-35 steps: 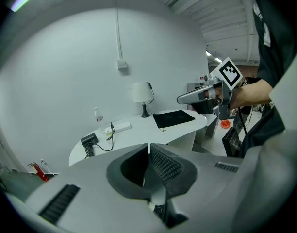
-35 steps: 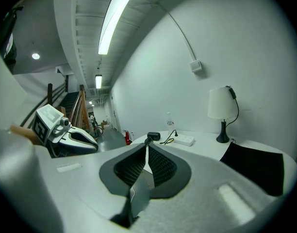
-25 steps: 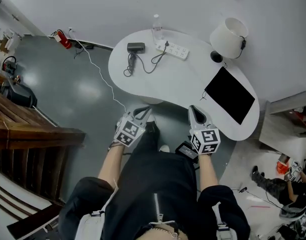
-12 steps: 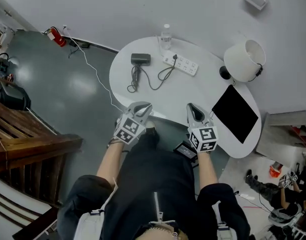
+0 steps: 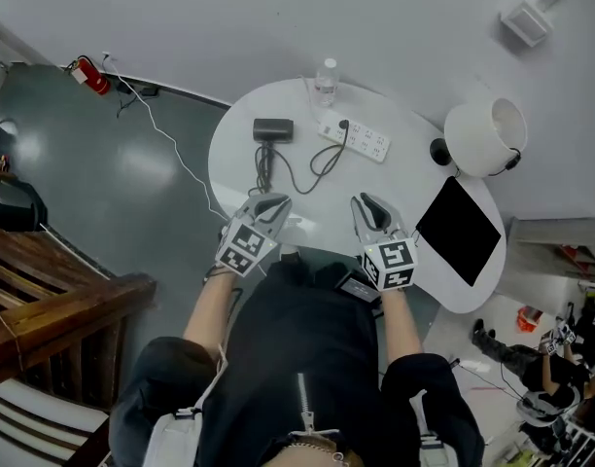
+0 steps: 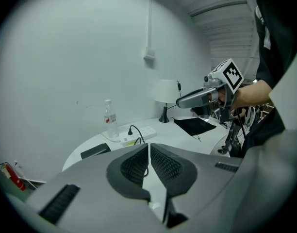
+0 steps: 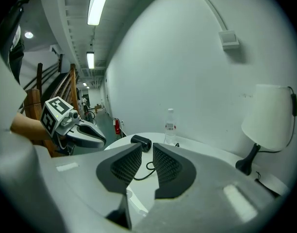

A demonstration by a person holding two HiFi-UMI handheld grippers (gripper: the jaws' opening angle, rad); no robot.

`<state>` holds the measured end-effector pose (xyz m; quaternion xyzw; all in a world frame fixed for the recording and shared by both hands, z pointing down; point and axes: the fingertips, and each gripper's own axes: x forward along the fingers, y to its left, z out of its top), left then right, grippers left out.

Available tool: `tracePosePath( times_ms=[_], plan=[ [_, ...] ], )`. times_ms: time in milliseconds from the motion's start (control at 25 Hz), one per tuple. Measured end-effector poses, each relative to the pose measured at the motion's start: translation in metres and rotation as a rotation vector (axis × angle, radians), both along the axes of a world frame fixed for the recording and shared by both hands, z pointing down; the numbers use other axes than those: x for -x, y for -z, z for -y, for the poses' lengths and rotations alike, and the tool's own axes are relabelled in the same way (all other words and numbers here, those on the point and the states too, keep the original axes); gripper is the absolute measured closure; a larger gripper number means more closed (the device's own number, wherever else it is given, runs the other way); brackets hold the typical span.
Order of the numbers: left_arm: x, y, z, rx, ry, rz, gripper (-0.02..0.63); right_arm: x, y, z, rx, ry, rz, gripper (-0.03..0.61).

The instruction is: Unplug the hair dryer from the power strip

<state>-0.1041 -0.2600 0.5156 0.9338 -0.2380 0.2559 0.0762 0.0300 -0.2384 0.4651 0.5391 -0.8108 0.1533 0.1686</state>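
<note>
White table (image 5: pixel 235 161): over its near edge the left gripper (image 5: pixel 269 203) is clenched on nothing. The right gripper (image 5: pixel 367 203) has just been opening a crack and holds nothing too. Farther back lies the hair dryer (image 5: pixel 272 129), plugged into the power strip (image 5: pixel 362 140). A hard pull might knock over the bottle (image 5: pixel 326 79) behind.

**No legible text in view**

I can't read any word, brand or no. from here. Water bottle (image 5: pixel 326 78) has a label band round its middle, but the print is too small & blurry in all 3 views. Left marker cube (image 5: pixel 247 249) & right marker cube (image 5: pixel 390 264) carry b/w square code patterns only, not letters or digits. Any print on the power strip (image 5: pixel 359 138) is too small to tell
</note>
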Motion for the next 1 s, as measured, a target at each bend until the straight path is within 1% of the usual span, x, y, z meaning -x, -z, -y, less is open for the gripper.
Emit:
tracePosePath(
  times_ms=[120, 320, 640, 760, 1000],
  plan=[
    [-0.004, -0.003, 0.014, 0.002, -0.018, -0.004, 0.592, -0.003, -0.004, 0.010, 0.015, -0.002, -0.013, 0.503],
    [-0.012, -0.011, 0.028, 0.011, -0.050, -0.006, 0.592, -0.008, -0.012, 0.021, 0.033, 0.004, -0.048, 0.450],
    [-0.032, -0.013, 0.053, 0.008, -0.070, -0.006, 0.592, -0.028, -0.025, 0.039, 0.060, 0.001, -0.055, 0.404],
    [-0.039, -0.018, 0.062, 0.012, -0.082, 0.002, 0.592, -0.034, -0.031, 0.049, 0.074, 0.014, -0.081, 0.373],
    [-0.063, -0.024, 0.084, 0.022, -0.106, 0.020, 0.592, -0.049, -0.041, 0.071, 0.101, 0.054, -0.123, 0.336]
  ],
)
